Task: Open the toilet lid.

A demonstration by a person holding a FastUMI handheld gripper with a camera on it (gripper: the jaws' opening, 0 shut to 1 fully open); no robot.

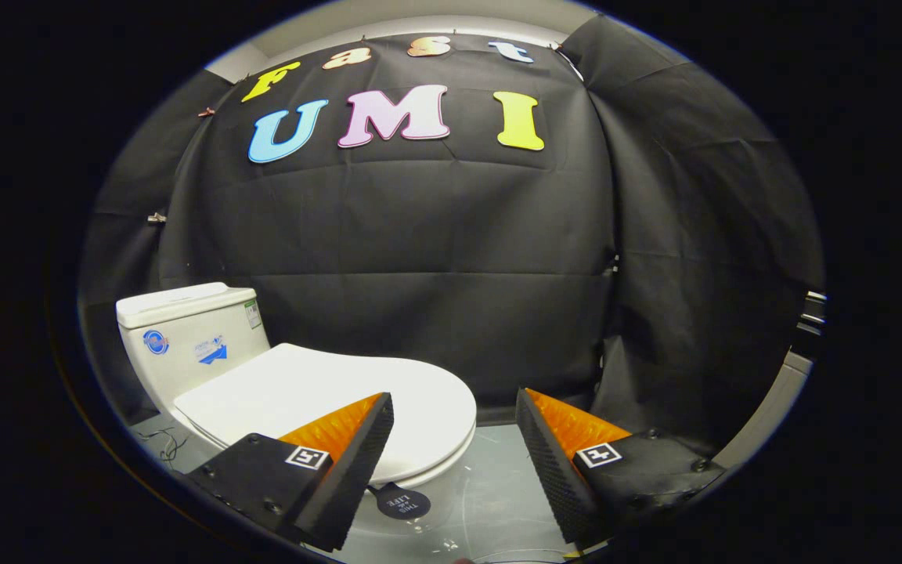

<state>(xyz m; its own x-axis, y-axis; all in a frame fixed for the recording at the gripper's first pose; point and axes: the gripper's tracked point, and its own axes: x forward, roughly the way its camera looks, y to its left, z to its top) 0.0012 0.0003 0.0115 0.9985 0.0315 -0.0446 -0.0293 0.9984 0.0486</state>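
Toilet lid lies flat and closed over the bowl, a white oval in the lower left of the frame with its rounded front edge reaching toward the middle. Part of that front edge is covered by the left finger, so the lid's near corner cannot be seen. Behind the lid, further to the left, stands the white cistern with small stickers on its face and side, too small to make out. Under the lid's front rim a dark round tag sits on the bowl's front, partly hidden by the same finger. The gripper shows at the bottom of the frame with its fingers spread wide apart, nothing between them; the left one overlaps the lid in the picture, but whether it touches it cannot be told, while the right one stands clear of the toilet over the pale grey floor. A thin wire lies on the floor beside the toilet's base at the lower left. Black cloth wall fills the background behind everything.
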